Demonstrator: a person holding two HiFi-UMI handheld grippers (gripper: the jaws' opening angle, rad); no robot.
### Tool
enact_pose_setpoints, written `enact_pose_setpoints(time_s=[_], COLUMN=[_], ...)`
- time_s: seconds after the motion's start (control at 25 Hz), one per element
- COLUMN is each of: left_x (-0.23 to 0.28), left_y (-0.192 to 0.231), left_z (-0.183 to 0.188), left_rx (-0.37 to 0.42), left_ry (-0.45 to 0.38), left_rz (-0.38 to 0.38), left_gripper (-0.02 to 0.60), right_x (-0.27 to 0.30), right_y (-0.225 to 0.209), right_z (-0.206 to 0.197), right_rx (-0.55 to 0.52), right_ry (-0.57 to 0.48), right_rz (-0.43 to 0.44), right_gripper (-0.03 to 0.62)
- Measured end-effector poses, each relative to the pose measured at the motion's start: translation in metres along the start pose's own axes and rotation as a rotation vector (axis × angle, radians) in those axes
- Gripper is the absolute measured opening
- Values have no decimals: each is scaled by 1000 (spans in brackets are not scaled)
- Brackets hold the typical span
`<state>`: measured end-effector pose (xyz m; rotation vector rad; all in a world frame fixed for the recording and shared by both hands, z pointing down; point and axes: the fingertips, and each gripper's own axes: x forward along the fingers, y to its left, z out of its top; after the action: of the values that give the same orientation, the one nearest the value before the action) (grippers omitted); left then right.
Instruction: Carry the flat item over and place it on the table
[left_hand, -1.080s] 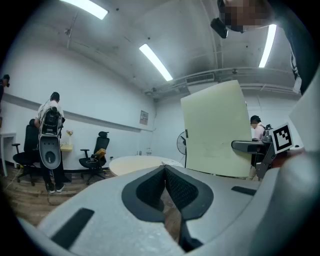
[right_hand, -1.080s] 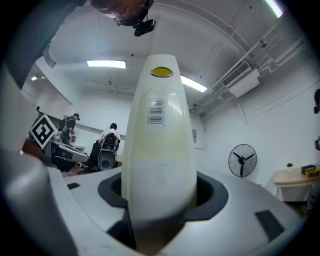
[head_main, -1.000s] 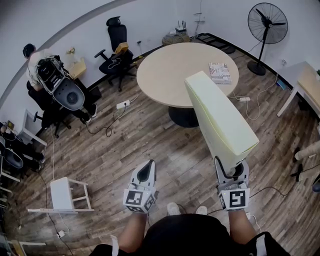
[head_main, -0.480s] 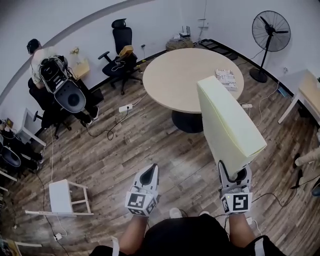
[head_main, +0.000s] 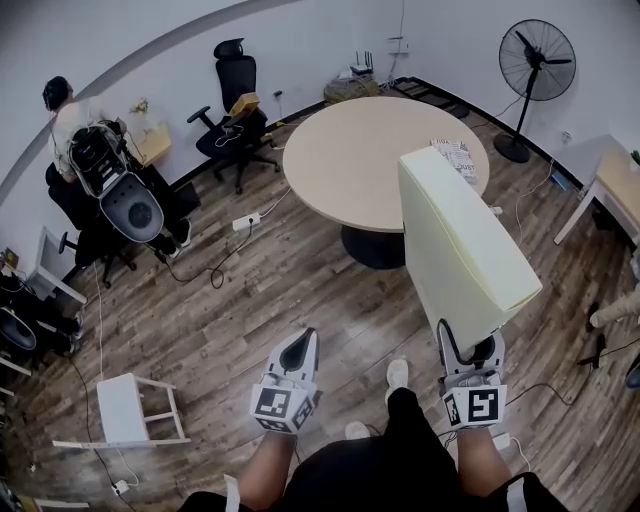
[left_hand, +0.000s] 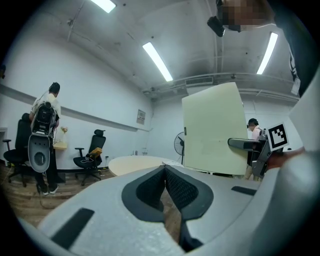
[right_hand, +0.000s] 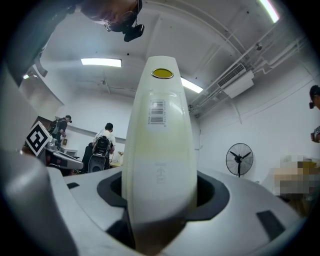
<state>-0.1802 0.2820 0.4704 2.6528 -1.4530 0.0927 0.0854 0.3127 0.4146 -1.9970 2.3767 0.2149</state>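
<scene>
The pad (head_main: 462, 240) is seen as a thick, flat, pale cream slab with rounded edges. On its narrow edge a barcode label and a round yellow sticker are shown in the right gripper view (right_hand: 159, 150). It is held on end, its lower edge clamped between the jaws of the right gripper (head_main: 470, 348), and it is raised above the wooden floor (head_main: 300, 270), in front of the person's right side. Its top is seen against the near rim of the table (head_main: 360, 150), which it does not touch. The jaws of the left gripper (head_main: 297, 350) are closed tip to tip with nothing between them, as is shown in the left gripper view (left_hand: 164, 172). One pad, two grippers, one round table, one standing fan (head_main: 536, 60) and one booklet (head_main: 452, 152) lying on the table are counted. One white stool (head_main: 125, 410) is seen tipped on its side on the floor. One black chair (head_main: 235, 105) is seen by the far wall, and one person (head_main: 60, 110) at the left wall in the head view. Compared with one second ago, the pad is tilted less to the left and its top is set further right across the table's rim. One white shoe (head_main: 397, 375) has been put ahead of the other, where both were level before. The grip on the pad is unchanged.
</scene>
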Motion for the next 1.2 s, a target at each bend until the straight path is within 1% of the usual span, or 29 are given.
enact_pose_setpoints(time_s=[0.24,0.52,0.68,1.04,1.12,1.2], left_x=[43,122,164,251,265,276], left_y=[22,38,50,61,62,65], left_z=[3,15,21,32,31,31], left_rx=[7,18,13,19,12,-16], left_ry=[6,10,18,31,31,34], left_rz=[-2,7,23,50,58,64], left_gripper=[2,2,2,2,2,2], right_x=[47,112,152,233,246,257], right_y=[-11,-50,-68,-114,-122,-129], right_z=[-13,-26,-33,-47,-53,-57], right_rx=[20,35,65,78,89,92], right_ry=[6,7,15,20,22,25], right_rz=[2,14,23,75,83,93], right_gripper=[276,276,276,278,278,278])
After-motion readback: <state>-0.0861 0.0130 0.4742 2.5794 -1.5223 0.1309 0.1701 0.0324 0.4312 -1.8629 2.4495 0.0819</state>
